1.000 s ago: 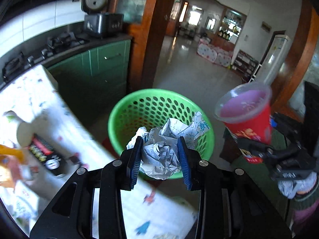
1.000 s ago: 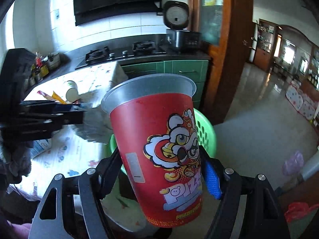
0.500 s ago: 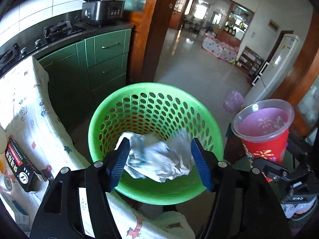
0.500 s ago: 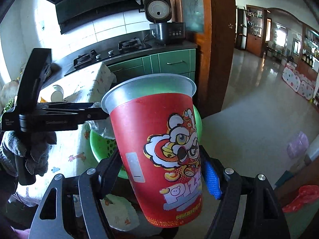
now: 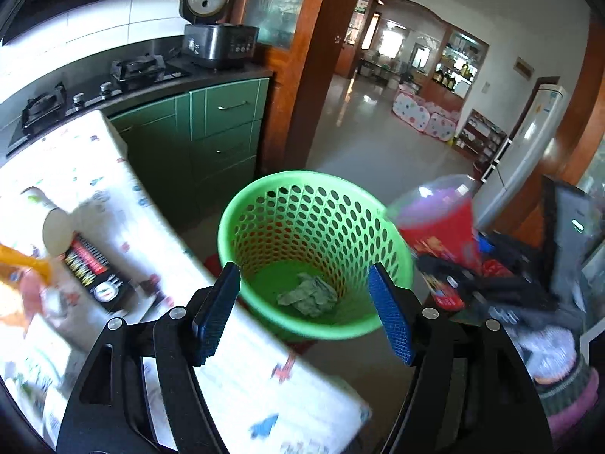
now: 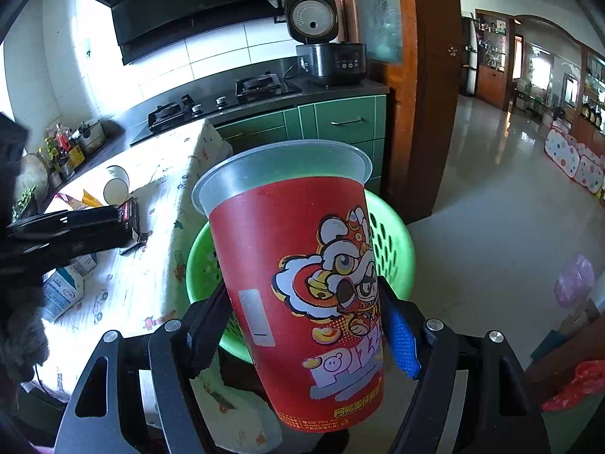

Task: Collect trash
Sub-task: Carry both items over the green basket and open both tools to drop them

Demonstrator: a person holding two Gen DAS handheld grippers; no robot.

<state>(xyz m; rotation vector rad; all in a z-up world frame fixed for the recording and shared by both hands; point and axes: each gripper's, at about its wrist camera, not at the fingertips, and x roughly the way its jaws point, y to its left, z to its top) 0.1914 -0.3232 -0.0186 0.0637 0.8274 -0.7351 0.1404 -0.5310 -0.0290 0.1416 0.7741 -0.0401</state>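
Crumpled white paper wad (image 5: pixel 308 294) lay in your green perforated plastic basket (image 5: pixel 314 204) at 12 o'clock below your left hand-held gripper (image 5: pixel 302 314), whose jaws had just opened wide and empty; your right hand-held gripper (image 6: pixel 302 336) clamped the red printed paper cup (image 6: pixel 302 283).

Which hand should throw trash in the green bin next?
The right. Its tool grips the red cup just above the bin. The left tool is open and empty; its paper lies in the bin.

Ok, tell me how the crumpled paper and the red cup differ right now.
The crumpled paper lies at the bottom of the green basket; the red cup is outside it, above the rim. The paper is loose, since the left gripper has just been opening its jaws and they are empty; the cup is clamped in the right gripper. The paper is a shapeless wad; the cup is intact and nearly upright. Both are trash.
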